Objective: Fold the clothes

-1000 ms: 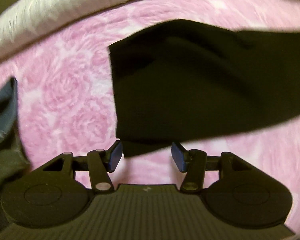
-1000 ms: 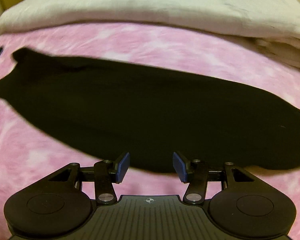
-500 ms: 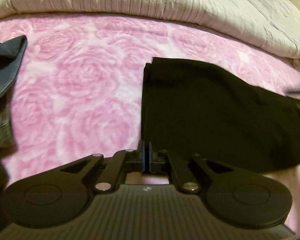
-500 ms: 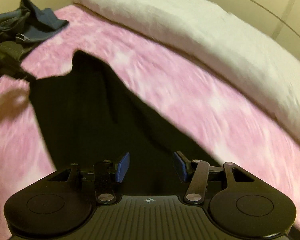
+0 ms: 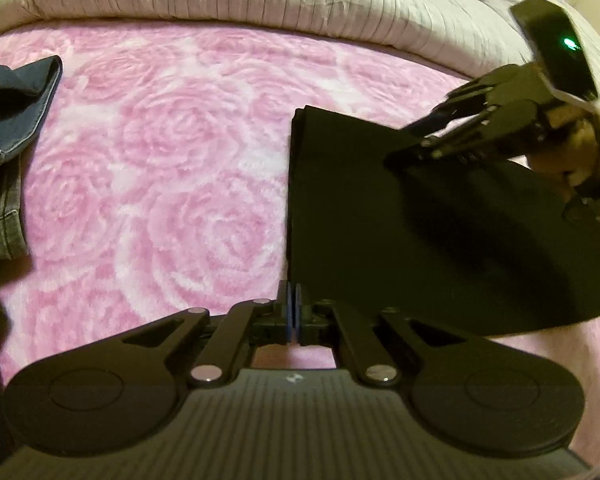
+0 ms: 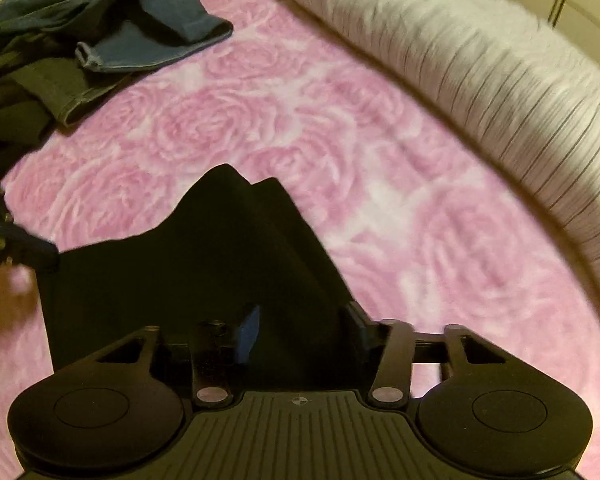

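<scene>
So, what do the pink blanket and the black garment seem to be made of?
Pink blanket: probably plush fleece, matte and fuzzy, with a raised rose pattern in the pile.
Black garment: likely a thin, smooth woven or knit fabric, matte; it folds with sharp flat edges. It is too dark for the weave to be seen.

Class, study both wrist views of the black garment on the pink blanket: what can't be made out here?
- Black garment: type unclear; its right end is cut off by the left wrist view's edge.
- Right gripper: jaws closing around the cloth; dark fabric hides whether they press it yet.
- Clothes pile: cropped at the corner.
</scene>
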A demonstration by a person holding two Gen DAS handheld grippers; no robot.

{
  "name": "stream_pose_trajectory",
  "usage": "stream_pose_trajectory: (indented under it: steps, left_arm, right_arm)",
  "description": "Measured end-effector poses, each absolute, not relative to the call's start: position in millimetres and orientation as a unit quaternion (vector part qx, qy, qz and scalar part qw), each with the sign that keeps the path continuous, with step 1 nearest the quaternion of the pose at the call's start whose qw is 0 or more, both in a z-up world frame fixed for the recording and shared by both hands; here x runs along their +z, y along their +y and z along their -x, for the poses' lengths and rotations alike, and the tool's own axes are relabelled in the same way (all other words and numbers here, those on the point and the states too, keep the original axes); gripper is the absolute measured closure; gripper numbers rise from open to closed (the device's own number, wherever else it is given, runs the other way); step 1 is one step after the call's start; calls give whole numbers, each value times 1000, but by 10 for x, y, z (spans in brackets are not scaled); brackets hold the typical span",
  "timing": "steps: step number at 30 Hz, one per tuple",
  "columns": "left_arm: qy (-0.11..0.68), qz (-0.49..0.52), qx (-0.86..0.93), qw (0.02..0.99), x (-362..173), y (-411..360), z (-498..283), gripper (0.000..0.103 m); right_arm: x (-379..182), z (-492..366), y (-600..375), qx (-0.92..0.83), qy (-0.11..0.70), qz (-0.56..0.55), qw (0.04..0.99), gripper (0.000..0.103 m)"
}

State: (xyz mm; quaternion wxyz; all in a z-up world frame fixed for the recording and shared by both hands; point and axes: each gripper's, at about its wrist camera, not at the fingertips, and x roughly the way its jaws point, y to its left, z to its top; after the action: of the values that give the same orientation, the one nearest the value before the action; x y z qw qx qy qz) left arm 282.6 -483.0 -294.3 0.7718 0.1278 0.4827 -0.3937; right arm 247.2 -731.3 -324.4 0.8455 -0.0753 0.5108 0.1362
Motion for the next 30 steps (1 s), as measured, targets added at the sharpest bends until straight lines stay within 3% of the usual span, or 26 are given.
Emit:
stream_pose_trajectory:
  steps: [3, 7, 13, 14, 16, 18, 23, 30]
  left_arm:
    - [476, -129, -400, 773, -2916, -4805, -2803, 103]
    - [449, -123, -407, 786, -2816, -4847, -2827, 103]
    - [487, -130, -389, 771, -3063, -4921, -2953, 103]
    - [492, -128, -386, 770, -3088, -4896, -2956, 103]
    - [496, -130, -378, 771, -3106, -4837, -2952, 103]
    - [498, -134, -366, 775, -3103, -4767, -2957, 103]
    - [465, -160, -367, 789, -2853, -4695, -2866, 103]
    - [443, -235, -436, 748, -2804, -5293, -2655, 101]
  right_arm:
    - [-3230, -2505, -7327, 140, 514, 70, 843, 97]
    - [-3059, -2511, -7333, 131, 481, 97, 861, 101]
    - [-3168, -2640, -7415, 98, 483, 90, 865, 100]
    - [-3204, -2644, -7417, 91, 488, 89, 863, 98]
    - [-3163, -2571, -7454, 65, 474, 81, 874, 62]
    - [-3063, -2408, -7538, 39, 452, 48, 890, 49]
    - [-2947, -1604, -7750, -38, 425, -79, 901, 48]
    - [-3275, -318, -8094, -135, 484, -159, 850, 47]
